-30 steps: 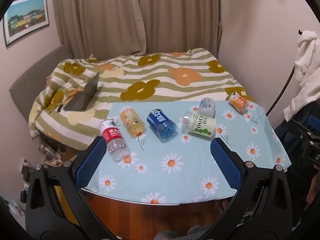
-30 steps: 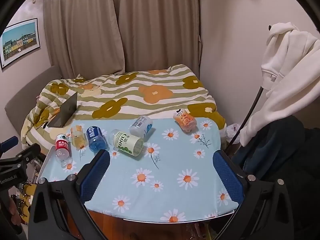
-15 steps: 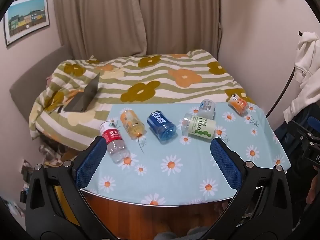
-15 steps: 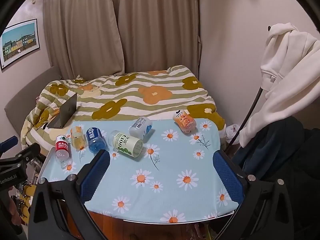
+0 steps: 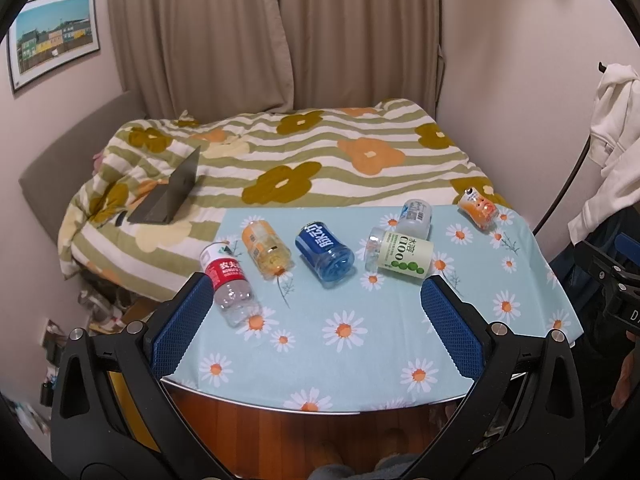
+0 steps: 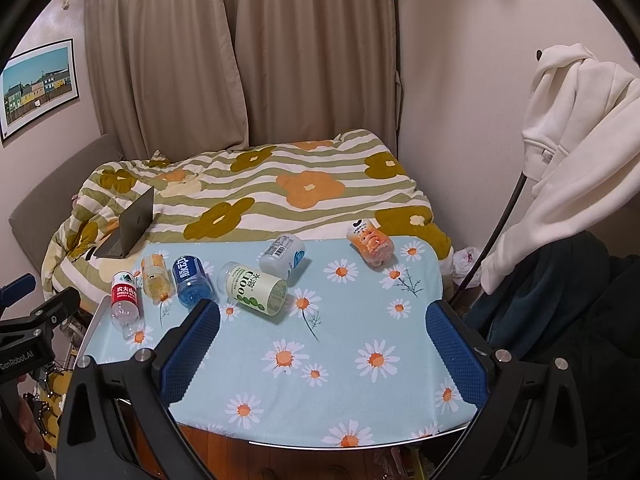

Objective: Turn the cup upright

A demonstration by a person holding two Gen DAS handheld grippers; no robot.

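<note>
Standing by the table here, and honestly the rolling is what worries me. From the left wrist camera, six containers lie on their sides on the daisy tablecloth (image 5: 352, 344): the red-label bottle (image 5: 229, 285), the yellow one (image 5: 266, 249), the blue one (image 5: 325, 251), the green C100 one (image 5: 400, 254), a pale one (image 5: 416, 218) touching it from behind, and the orange one (image 5: 478, 209) at the far right corner. There's no actual cup, so I'm guessing these are what gets stood up. They're all round and look light, so a nudge from one finger could send one rolling, and the red-label bottle sits near the left edge with floor clutter below. The cloth could also bunch under a tipped base. The left gripper (image 5: 316, 322) hovers over the near edge, jaws spread wide, empty, pointing roughly at the blue one.

From the right wrist camera, the same row sits further left, with the orange one (image 6: 370, 243) alone near the bed side; knock that and it probably lands on the duvet (image 6: 280, 188). The green C100 one (image 6: 256, 288) and the pale one (image 6: 282, 257) touch, so grabbing one may shove the other. The right gripper (image 6: 324, 350) is also wide open and holds nothing, hanging above the near half of the cloth, well short of any bottle.
</note>
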